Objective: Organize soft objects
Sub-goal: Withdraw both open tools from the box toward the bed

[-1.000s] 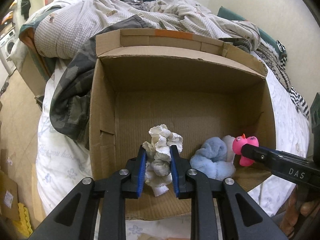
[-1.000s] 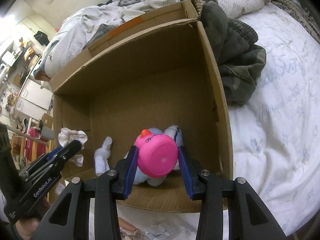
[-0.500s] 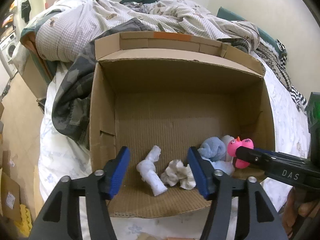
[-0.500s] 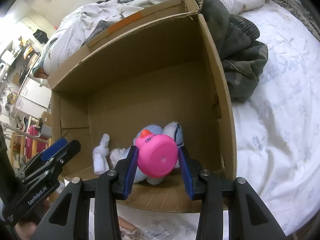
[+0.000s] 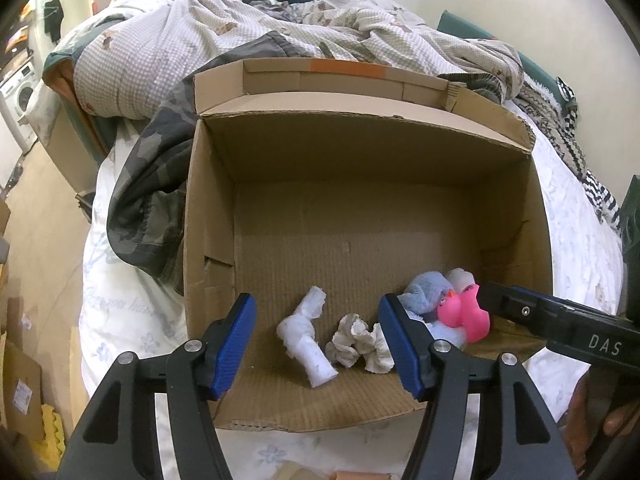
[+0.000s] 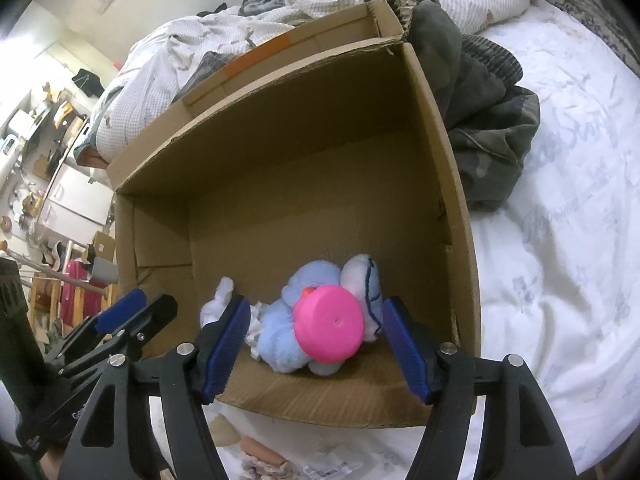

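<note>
An open cardboard box (image 5: pixel 208 216) (image 6: pixel 448 184) stands on the bed. On its floor near the front lie a white rolled sock (image 5: pixel 306 340), a crumpled cream cloth (image 5: pixel 360 344), a light blue plush (image 5: pixel 424 292) (image 6: pixel 288 336) and a pink rubber duck (image 5: pixel 464 314) (image 6: pixel 330 324). My left gripper (image 5: pixel 320 344) is open and empty above the sock and cloth. My right gripper (image 6: pixel 316 344) is open, its blue pads either side of the duck, which rests on the plush.
A dark camouflage garment (image 5: pixel 148 200) (image 6: pixel 492 128) lies against the box's outer wall. A rumpled checked duvet (image 5: pixel 280 28) is piled behind the box. The white sheet (image 6: pixel 560 240) spreads to the right. The room floor and furniture (image 5: pixel 24 160) are at the left.
My left gripper opened and dropped the cream cloth into the box beside the sock. My right gripper then opened and let the pink duck go onto the blue plush.
</note>
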